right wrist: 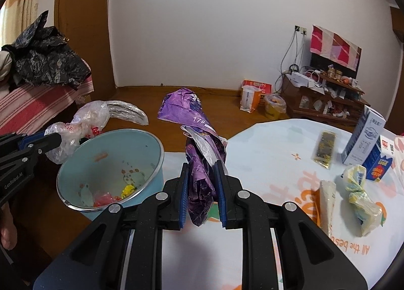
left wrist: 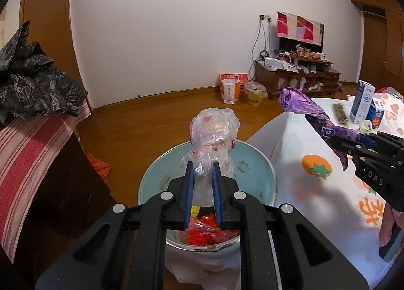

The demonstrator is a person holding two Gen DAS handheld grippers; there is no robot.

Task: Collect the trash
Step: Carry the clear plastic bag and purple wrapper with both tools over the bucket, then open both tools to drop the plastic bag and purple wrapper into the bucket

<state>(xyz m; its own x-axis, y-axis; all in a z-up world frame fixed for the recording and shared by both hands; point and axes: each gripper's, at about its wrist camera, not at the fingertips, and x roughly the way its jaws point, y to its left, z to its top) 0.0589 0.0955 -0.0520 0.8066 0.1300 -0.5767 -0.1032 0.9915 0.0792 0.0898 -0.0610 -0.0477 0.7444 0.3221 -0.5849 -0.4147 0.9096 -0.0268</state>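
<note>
Table: you have a white cloth [right wrist: 265, 153] with orange fruit prints over the table.
On it: a flat gold-speckled packet [right wrist: 324, 148], an upright white-and-blue carton [right wrist: 363, 136], a small blue box [right wrist: 378, 163] beside it, a cream wrapper [right wrist: 327, 204], and a twisted yellow-white bag [right wrist: 363, 199].
Table edge: your pale blue bin [right wrist: 111, 163] stands just beside it.
Floor: brown wood [left wrist: 156, 113].

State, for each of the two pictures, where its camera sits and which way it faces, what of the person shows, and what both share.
Left wrist: on the left gripper, facing along its fingers over the blue bucket; they clamp a clear plastic bag.
Right wrist: on the right gripper, facing over the table; it clamps a purple wrapper; a hand shows at the lower left.
Shared: bucket, both bags, each other's gripper.
</note>
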